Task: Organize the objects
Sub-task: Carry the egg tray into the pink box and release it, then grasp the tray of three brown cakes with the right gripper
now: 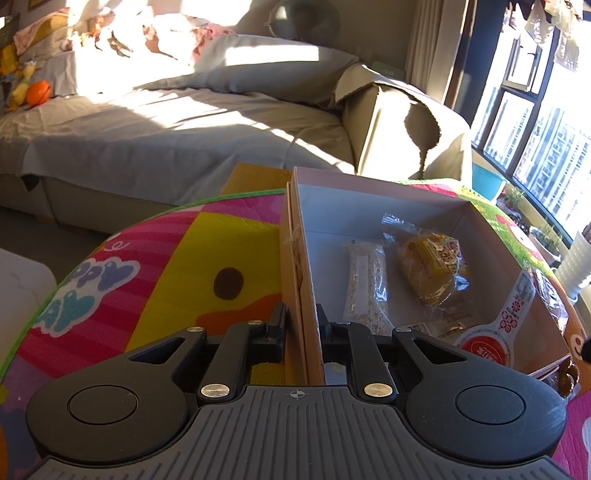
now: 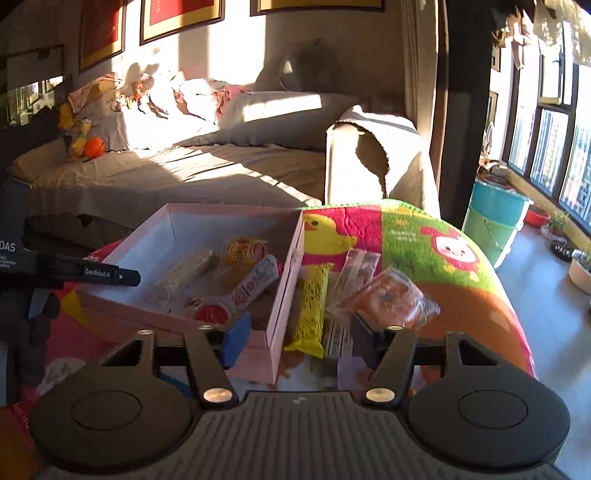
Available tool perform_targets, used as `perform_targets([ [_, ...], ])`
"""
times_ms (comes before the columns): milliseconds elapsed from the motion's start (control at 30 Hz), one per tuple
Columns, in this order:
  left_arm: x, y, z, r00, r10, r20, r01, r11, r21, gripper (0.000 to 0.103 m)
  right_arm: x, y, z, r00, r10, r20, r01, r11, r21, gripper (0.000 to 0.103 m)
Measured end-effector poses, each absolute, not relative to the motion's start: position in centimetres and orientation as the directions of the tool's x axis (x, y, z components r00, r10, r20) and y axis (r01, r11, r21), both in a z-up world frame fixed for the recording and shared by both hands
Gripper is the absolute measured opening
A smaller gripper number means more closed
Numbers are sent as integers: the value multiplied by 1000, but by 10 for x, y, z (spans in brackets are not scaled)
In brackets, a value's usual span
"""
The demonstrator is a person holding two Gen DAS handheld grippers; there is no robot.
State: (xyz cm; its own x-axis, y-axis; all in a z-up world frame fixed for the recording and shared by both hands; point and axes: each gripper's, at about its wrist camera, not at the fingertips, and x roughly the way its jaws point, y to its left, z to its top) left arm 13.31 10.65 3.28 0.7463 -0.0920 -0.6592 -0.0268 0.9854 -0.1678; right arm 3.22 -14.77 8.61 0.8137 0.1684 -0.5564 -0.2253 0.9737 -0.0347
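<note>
Pink cardboard box (image 2: 275, 295), snacks inside: left gripper (image 1: 302, 325) clamps its wall, steadying; right gripper (image 2: 301, 332) wide, over loose packets (image 2: 384, 299).

Sunlit home living room, grey fabric-covered sofa (image 2: 207, 162); framed red wall pictures (image 2: 177, 14), colourful cartoon play mat (image 1: 177, 266) lay there

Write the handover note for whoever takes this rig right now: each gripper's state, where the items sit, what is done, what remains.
Left gripper: jaws shut on the box side wall, steadying it.
Right gripper: jaws open, empty, low over the loose snacks.
Done: oat bar, bread packet and red-and-white packet lie in the box.
Left: yellow packet, orange packet and clear packet lie on the mat beside the box.
</note>
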Motion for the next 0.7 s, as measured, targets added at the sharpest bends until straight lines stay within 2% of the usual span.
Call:
perform_targets([
  [33,133,106,33,746,-93,-659,-26,985,-169,16,41,-141,89,811,163,-562,-224,974,-40,42],
  [67,133,106,33,745,-95,-660,-24,985,-169,16,50,-138,91,791,187,-582,-233,973,-5,39],
  [133,132,107,33,746,-98,-659,-21,985,-170,16,62,-136,95,726,306,-616,-279,950,142,39],
  [200,132,107,33,746,-98,-659,-22,985,-172,16,72,-129,95,676,363,-641,-295,931,216,39],
  [333,131,108,33,746,-100,-659,-21,985,-173,16,94,-107,83,654,275,-705,-244,958,147,39],
  [467,130,108,33,745,-101,-659,-17,985,-171,17,121,-96,66,633,259,-730,-232,963,139,39],
  [633,131,108,33,744,-102,-660,-14,986,-169,17,130,-84,60,638,291,-713,-276,951,140,39],
  [700,132,108,33,745,-102,-660,-13,986,-167,17,121,-91,72,657,335,-675,-300,938,173,39],
])
